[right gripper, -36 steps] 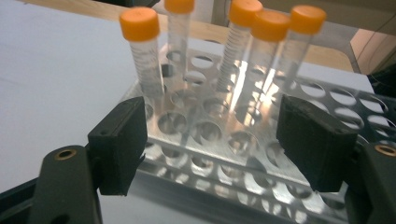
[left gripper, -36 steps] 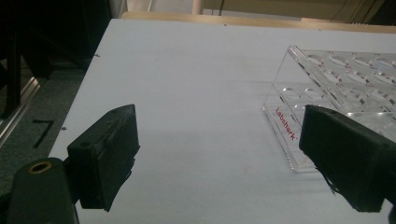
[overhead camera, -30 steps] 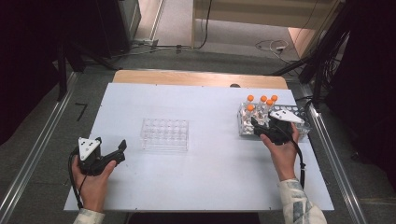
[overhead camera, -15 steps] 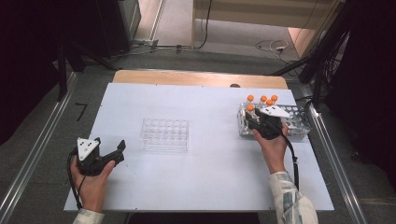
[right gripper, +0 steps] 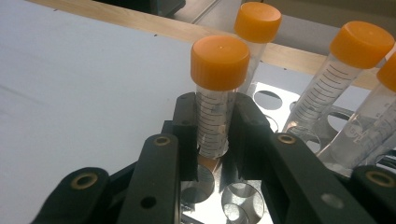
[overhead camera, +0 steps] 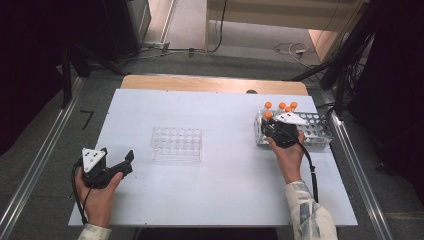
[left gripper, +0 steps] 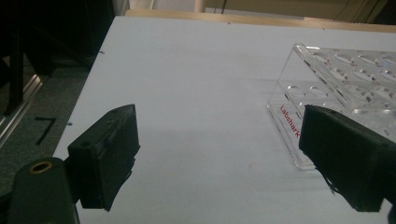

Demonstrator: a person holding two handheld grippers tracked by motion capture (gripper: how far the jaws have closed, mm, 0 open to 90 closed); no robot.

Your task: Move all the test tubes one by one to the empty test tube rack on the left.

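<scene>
At the right of the table stands a metal tube rack point(overhead camera: 315, 131) holding several clear tubes with orange caps point(overhead camera: 282, 106). My right gripper point(overhead camera: 268, 129) has just been closing and is shut on one orange-capped tube point(right gripper: 215, 112), which stands upright in the rack point(right gripper: 275, 100) with both pads pressed on its graduated body. An empty clear plastic rack point(overhead camera: 176, 144) sits mid-table. My left gripper point(overhead camera: 129, 159) rests at the table's near left, open with nothing between its fingers. In the left gripper view that gripper point(left gripper: 219, 154) has the clear rack's corner point(left gripper: 322, 93) just beyond its right jaw.
A wooden strip point(overhead camera: 210, 84) runs along the table's far edge. Metal rails point(overhead camera: 357, 165) flank the table on both sides. Bare white tabletop point(overhead camera: 225, 180) lies between the two hands.
My right gripper moved forward to the metal rack and shut on an orange-capped tube. The left hand stayed still.
</scene>
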